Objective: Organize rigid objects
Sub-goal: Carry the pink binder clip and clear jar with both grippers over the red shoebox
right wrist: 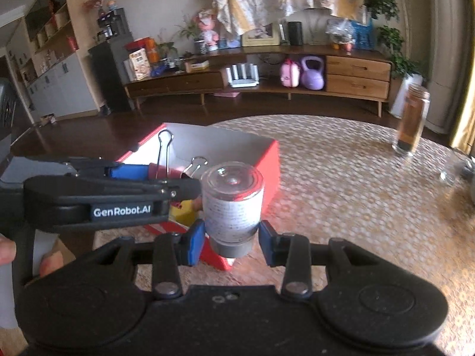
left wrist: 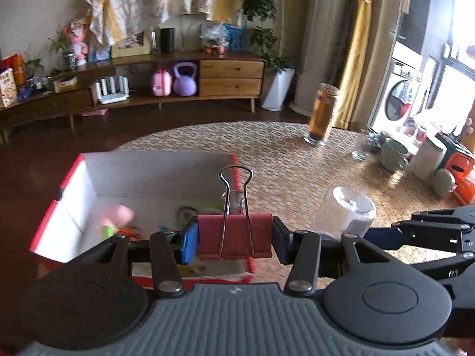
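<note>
My left gripper (left wrist: pixel 235 241) is shut on a red binder clip (left wrist: pixel 234 238) whose wire handles stand up, held above the open red box (left wrist: pixel 71 184) with a white inside. Several small items lie blurred on the box floor. My right gripper (right wrist: pixel 231 244) is shut on a small clear bottle (right wrist: pixel 231 207) with a white printed label and a dark cap, bottom end pointing away from the camera. That bottle (left wrist: pixel 344 210) and right gripper (left wrist: pixel 427 231) show at the right of the left wrist view. The left gripper (right wrist: pixel 166 178) with the clip (right wrist: pixel 161 170) reaches over the box (right wrist: pixel 271 163) in the right wrist view.
The box stands on a round table with a woven mat (left wrist: pixel 297 154). A tall glass jar with amber contents (left wrist: pixel 320 115) stands at the far side. A glass (left wrist: pixel 363 146), a green mug (left wrist: pixel 392 154), a white canister (left wrist: pixel 426 157) and orange items sit at the right. A hand (right wrist: pixel 44 262) shows at lower left.
</note>
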Available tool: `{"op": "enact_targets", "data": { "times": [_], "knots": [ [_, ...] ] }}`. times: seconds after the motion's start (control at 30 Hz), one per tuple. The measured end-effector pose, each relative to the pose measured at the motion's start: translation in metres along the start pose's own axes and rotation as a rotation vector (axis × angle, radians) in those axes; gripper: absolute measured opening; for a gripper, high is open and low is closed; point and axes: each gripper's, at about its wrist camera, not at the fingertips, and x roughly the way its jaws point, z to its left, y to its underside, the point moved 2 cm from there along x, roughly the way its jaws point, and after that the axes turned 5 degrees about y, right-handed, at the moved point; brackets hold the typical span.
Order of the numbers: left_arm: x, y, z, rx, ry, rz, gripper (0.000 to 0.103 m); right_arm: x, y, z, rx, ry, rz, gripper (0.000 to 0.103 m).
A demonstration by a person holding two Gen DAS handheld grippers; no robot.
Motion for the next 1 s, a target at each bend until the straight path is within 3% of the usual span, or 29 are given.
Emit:
{"op": "enact_targets", "data": {
  "times": [0.33, 0.63, 0.77, 1.0],
  "knots": [
    [0.002, -0.012, 0.062, 0.022, -0.126, -0.014, 0.05, 0.04, -0.02, 0.034, -0.049, -0.019, 0.032, 0.038],
    [0.043, -0.003, 0.112, 0.015, -0.221, 0.078, 0.05, 0.088, -0.027, 0.041, -0.081, 0.015, 0.078, 0.038],
    [0.065, -0.001, 0.124, 0.039, -0.247, 0.096, 0.05, 0.108, -0.024, 0.04, -0.106, 0.038, 0.096, 0.038],
    [0.1, -0.002, 0.134, 0.048, -0.217, 0.15, 0.05, 0.142, -0.025, 0.038, -0.108, 0.049, 0.141, 0.038]
  ]
}}
